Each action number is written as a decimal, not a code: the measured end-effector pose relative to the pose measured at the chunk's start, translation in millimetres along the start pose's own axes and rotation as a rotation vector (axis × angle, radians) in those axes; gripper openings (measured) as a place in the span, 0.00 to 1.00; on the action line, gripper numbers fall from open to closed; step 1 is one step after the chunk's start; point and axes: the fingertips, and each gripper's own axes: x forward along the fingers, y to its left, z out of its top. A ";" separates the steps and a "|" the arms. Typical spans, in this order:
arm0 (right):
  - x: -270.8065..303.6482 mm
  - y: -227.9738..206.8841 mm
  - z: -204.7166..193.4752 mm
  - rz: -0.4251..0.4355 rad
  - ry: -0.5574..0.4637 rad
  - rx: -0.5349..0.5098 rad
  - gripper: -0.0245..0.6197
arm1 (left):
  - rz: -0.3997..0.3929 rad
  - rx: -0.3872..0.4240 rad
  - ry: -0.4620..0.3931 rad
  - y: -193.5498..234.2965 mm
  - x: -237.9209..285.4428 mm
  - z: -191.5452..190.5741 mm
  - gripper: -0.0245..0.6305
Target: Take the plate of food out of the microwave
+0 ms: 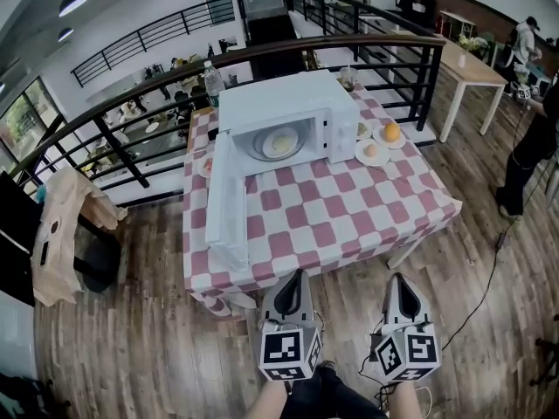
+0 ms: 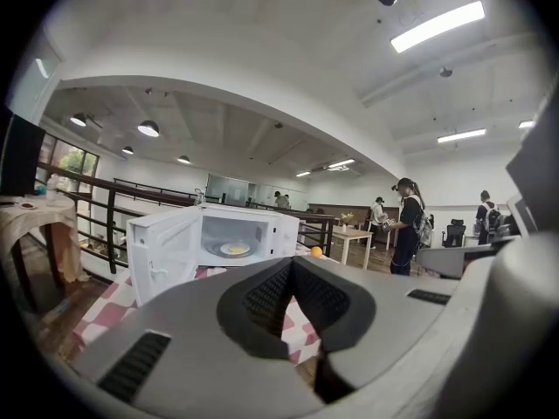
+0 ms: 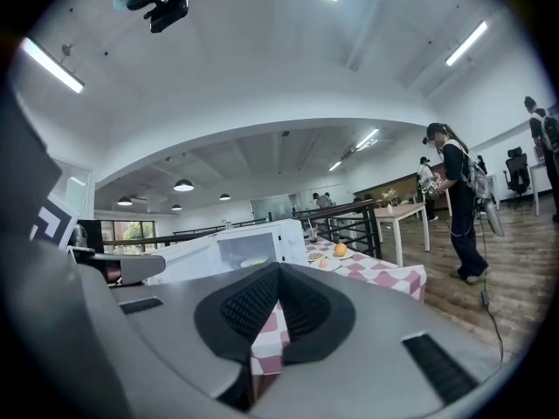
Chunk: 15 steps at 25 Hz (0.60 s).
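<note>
Head view: the microwave [image 1: 279, 116] stands toward 12 o'clock on the checkered surface [image 1: 349, 212]. Its door [image 1: 227, 201] is swung wide open toward 7 o'clock. The plate of food [image 1: 280, 142] sits inside the cavity, on the turntable. At 3 o'clock of the microwave lie two small plates [image 1: 374, 153], one bearing an orange [image 1: 391, 132]. The left gripper [image 1: 297, 275] and right gripper [image 1: 398, 278] hover at 6 o'clock, off the near edge of the surface and well apart from the microwave.

Left gripper view: the left gripper [image 2: 293, 264] is clenched, its pads pressed together with nothing between them. Beyond it, at 11 o'clock, the microwave [image 2: 218, 234] shows its open cavity with the plate of food [image 2: 235, 250] inside.

Right gripper view: the right gripper [image 3: 279, 269] is likewise clenched and empty. The microwave [image 3: 258, 244] lies at 12 o'clock past the jaws, and the orange [image 3: 341, 249] at 1 o'clock. A person [image 3: 458, 208] stands at 3 o'clock.
</note>
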 end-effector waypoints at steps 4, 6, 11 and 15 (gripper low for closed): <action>11.2 -4.5 -4.2 0.019 0.014 0.006 0.03 | 0.026 0.000 0.017 4.4 7.4 -5.5 0.06; 17.2 -7.1 -6.2 0.019 0.017 0.006 0.03 | 0.032 -0.004 0.022 6.1 11.8 -8.2 0.06; 39.8 -14.3 -4.8 0.017 0.015 0.004 0.03 | 0.040 -0.011 0.022 12.9 33.6 -9.0 0.06; 65.1 -16.2 -0.9 0.022 0.014 -0.004 0.03 | 0.042 -0.019 0.016 20.3 57.4 -6.2 0.06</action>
